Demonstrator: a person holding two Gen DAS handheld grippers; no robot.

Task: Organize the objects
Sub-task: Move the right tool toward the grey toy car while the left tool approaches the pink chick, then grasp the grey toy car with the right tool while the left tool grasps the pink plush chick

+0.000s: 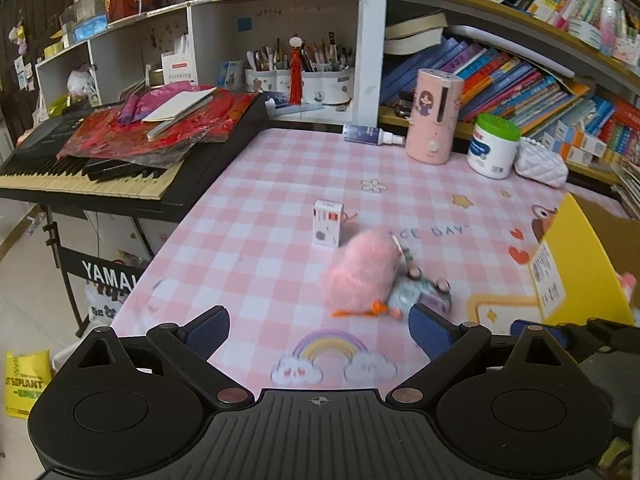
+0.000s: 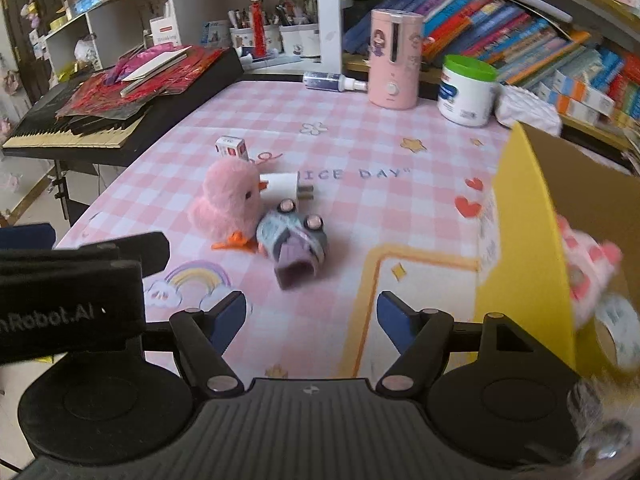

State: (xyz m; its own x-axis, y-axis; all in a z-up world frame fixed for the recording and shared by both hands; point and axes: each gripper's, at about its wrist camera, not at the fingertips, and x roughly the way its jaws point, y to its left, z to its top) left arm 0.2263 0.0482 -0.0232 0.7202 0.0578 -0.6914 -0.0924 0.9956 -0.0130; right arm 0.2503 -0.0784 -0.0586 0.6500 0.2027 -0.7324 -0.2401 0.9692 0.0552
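A pink plush chick (image 1: 358,276) (image 2: 226,206) lies mid-table on the pink checked cloth. A small blue-purple toy car (image 1: 422,292) (image 2: 294,240) touches it on the right. A white plug adapter (image 2: 282,186) lies behind them, and a small white box (image 1: 328,222) (image 2: 232,146) stands further back. A yellow cardboard box (image 1: 580,268) (image 2: 532,216) stands at the right, with a pink toy (image 2: 588,276) and a tape roll (image 2: 618,336) inside. My left gripper (image 1: 320,330) is open and empty, just short of the chick. My right gripper (image 2: 312,320) is open and empty, near the car.
A pink humidifier (image 1: 434,116) (image 2: 394,60), a green-lidded tub (image 1: 494,146) (image 2: 466,90), a spray bottle (image 1: 372,135) and a white purse (image 1: 540,164) stand at the table's back. A keyboard (image 1: 100,160) with red papers sits left. Bookshelves fill the back right.
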